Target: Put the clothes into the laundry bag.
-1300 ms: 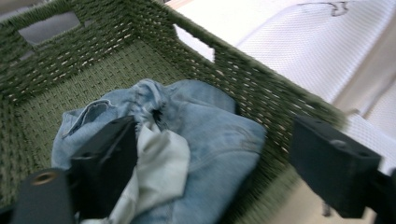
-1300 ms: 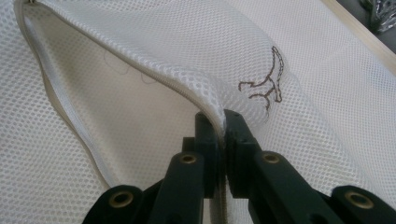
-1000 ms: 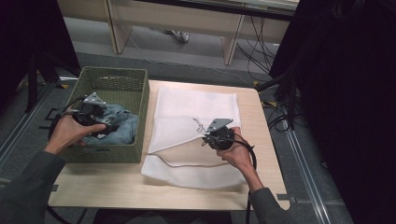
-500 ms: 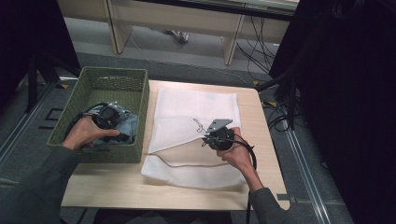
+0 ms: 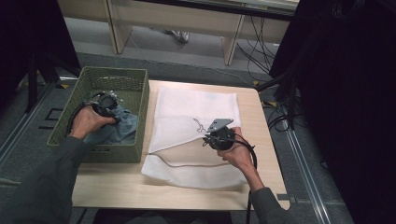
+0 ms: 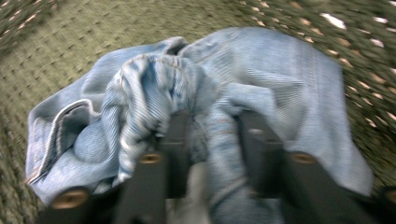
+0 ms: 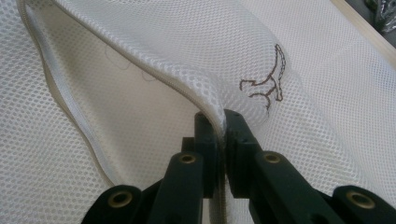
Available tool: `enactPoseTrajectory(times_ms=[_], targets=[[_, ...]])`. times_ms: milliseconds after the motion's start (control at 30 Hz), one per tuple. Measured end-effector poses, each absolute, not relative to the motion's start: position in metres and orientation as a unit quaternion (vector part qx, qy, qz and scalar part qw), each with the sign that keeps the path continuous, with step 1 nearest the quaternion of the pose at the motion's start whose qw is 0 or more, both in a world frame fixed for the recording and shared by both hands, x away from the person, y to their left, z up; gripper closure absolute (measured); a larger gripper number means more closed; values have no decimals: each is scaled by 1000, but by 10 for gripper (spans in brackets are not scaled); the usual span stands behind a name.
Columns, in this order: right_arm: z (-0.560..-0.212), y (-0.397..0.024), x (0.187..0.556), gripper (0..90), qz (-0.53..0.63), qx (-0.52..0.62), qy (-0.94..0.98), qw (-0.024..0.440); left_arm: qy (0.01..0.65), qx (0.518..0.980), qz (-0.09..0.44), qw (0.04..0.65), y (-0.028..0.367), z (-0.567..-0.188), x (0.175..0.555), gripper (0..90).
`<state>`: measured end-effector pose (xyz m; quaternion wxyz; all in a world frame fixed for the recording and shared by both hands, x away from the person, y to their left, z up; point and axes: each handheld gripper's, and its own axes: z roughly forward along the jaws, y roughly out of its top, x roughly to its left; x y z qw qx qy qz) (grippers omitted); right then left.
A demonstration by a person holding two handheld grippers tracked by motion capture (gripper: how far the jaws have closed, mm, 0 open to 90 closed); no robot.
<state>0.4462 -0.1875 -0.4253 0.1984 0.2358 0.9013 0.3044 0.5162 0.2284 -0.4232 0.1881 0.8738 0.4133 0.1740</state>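
A crumpled blue denim garment (image 5: 120, 131) (image 6: 285, 70) lies in a green woven basket (image 5: 112, 74). My left gripper (image 5: 111, 108) (image 6: 215, 122) reaches down into the basket; its jaws have just been closing, and a fold of denim is bunched between them and pressed. A white mesh bag (image 5: 196, 105) (image 7: 140, 116) with a zipped edge is spread on the wooden table (image 5: 261, 121). My right gripper (image 5: 208, 135) (image 7: 223, 119) is shut on the bag's upper edge and holds that flap raised off the lower layer.
The basket's walls (image 6: 56, 51) ring the denim on all sides. A small brown stitched figure (image 7: 268, 84) marks the bag near the right jaws. Behind the table stand desk legs (image 5: 231, 44) and dark cables (image 5: 280, 116) on the floor.
The left hand has moved right and down into the basket onto the denim. The right hand and the raised bag edge have stayed where they were.
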Motion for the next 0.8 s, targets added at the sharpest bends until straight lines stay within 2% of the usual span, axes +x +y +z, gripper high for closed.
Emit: enactPoseTrajectory(times_ms=[33, 100, 300, 433, 500, 533, 567, 600, 667, 800], targets=[[-426, -188, 446, 855, 304, 235, 902, 198, 431, 862, 180, 196, 230, -425, 514, 398], [-427, -188, 445, 855, 304, 242, 901, 195, 438, 856, 192, 198, 233, -425, 510, 299], [-428, -186, 444, 852, 298, 246, 903, 190, 442, 845, 219, 206, 238, -421, 498, 211], [-427, -187, 444, 852, 299, 244, 903, 191, 448, 844, 227, 190, 243, -422, 498, 196], [-427, -187, 445, 851, 299, 243, 902, 192, 466, 836, 218, 189, 247, -425, 503, 136], [-428, -187, 446, 850, 300, 231, 905, 196, 470, 836, 208, 192, 252, -429, 507, 135], [-427, -187, 446, 850, 300, 231, 905, 196, 489, 829, 170, 211, 260, -437, 512, 128], [-427, -187, 446, 850, 300, 231, 905, 196, 489, 829, 170, 211, 260, -437, 512, 106], [-427, -187, 445, 850, 300, 241, 903, 192, 490, 829, 153, 223, 264, -451, 516, 12], [-429, -187, 445, 849, 297, 241, 905, 189, 474, 836, 140, 238, 262, -462, 516, 0]])
